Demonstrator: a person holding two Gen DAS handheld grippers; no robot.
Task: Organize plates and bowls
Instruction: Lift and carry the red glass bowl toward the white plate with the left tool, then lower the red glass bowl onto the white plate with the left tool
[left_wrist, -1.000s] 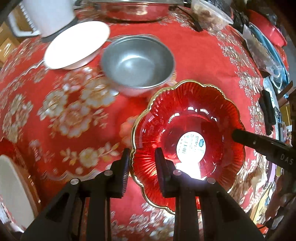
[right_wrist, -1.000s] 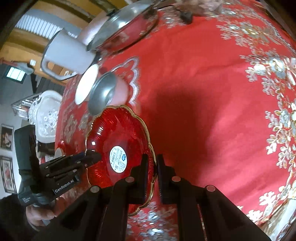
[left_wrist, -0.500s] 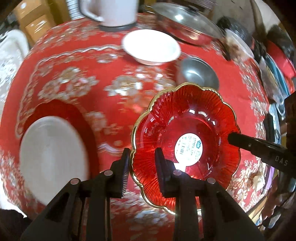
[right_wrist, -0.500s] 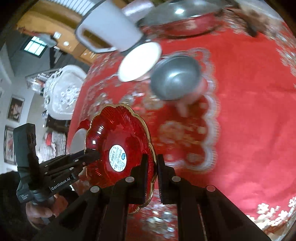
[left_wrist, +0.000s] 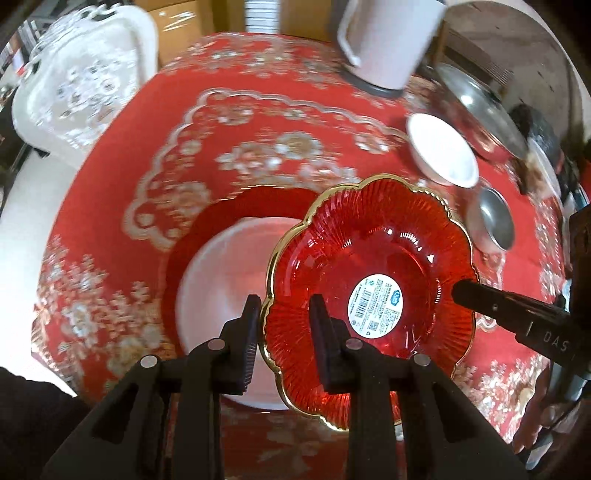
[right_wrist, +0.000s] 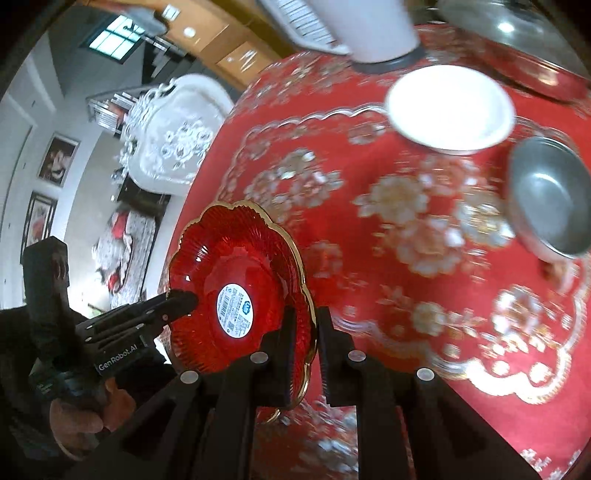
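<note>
A red scalloped glass plate (left_wrist: 373, 258) with a gold rim and a round white sticker hangs in the air, held from two sides. My left gripper (left_wrist: 286, 321) is shut on its near-left rim. My right gripper (right_wrist: 304, 328) is shut on the opposite rim of the same red plate (right_wrist: 236, 266). Below it lies a flat white plate (left_wrist: 225, 291) on the red tablecloth; the red plate overlaps its right part. A white bowl (left_wrist: 441, 155) and a steel bowl (left_wrist: 489, 225) stand further right. In the right wrist view the white bowl (right_wrist: 448, 109) and steel bowl (right_wrist: 550, 206) sit at upper right.
A white jug (left_wrist: 384, 37) and a lidded steel pot (left_wrist: 480, 110) stand at the table's far side. A white ornate chair (left_wrist: 77, 77) stands beyond the left table edge. A hand (right_wrist: 81, 417) grips the left tool. Bags and clutter crowd the far right.
Both grippers have carried the red plate leftwards across the table. The white flat plate now lies right under it, and the two bowls have slid off to the right.
</note>
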